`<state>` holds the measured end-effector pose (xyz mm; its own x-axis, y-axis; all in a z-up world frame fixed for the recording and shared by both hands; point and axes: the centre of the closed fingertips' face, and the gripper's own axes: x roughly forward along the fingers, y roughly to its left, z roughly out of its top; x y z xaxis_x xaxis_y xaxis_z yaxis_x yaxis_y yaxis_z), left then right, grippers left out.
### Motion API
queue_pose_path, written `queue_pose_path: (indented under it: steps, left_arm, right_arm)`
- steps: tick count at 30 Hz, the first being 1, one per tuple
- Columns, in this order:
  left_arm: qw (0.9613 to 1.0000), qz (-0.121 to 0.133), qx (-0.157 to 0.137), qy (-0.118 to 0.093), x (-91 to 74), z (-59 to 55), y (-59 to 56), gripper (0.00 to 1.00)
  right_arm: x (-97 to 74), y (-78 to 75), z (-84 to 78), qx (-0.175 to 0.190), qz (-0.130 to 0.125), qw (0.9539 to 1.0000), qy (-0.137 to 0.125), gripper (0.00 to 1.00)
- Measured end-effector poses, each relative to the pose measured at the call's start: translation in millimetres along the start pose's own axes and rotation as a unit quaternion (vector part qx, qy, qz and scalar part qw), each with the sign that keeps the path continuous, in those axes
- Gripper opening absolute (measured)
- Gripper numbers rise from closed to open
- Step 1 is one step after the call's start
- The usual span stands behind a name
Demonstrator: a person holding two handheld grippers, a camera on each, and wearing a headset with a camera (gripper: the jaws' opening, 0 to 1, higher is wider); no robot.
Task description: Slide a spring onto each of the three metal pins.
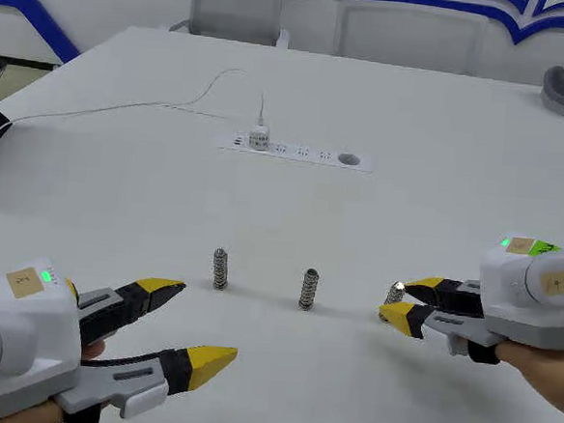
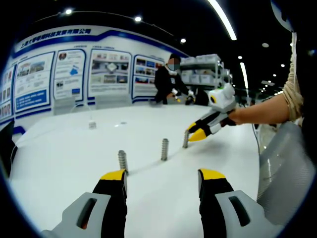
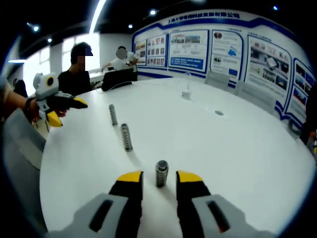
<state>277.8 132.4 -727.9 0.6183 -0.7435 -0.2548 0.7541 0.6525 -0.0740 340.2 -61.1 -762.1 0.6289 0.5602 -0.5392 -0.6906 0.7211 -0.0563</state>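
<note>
- The left tool (image 1: 200,322) is held low at the near left of the white worktop (image 1: 442,136), with its yellow-tipped jaws spread wide apart and nothing between them
- In the left gripper view, the three springs are seen ahead of these open jaws, well clear of the tips
- The left spring (image 1: 220,268) is seen standing upright on the worktop, just beyond the left tool's upper jaw tip and apart from it
- A white power strip (image 1: 296,151) is laid flat farther back near the middle of the worktop; a white plug-in adapter (image 1: 258,137) is seated in its left end, and a thin cable (image 1: 124,111) is run from it towards the left edge
- The middle spring (image 1: 308,289) is stood upright, between the other two and roughly in line with them
- The right spring (image 1: 393,297) is stood upright at the right end of the row; a dark core is visible at its top in the right gripper view, but whether that is a pin cannot be told
- The right tool (image 1: 397,300) is brought in from the right with its jaws only slightly apart, one tip on each side of the right spring; in the right gripper view a narrow gap is seen on both sides of the coil, so it is not clamped
</note>
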Motion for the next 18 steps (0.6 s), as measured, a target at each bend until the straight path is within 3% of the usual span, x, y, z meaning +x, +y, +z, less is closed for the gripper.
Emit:
queue_pose_path:
  steps: [18]
  left_arm:
    - [1.0, 0.0, 0.003, 0.0, 0.4, 1.6, 4.1, 0.6]
  right_arm:
    - [-24.9, 1.6, -0.4, 0.003, -0.005, 0.9999, -0.011, 0.37]
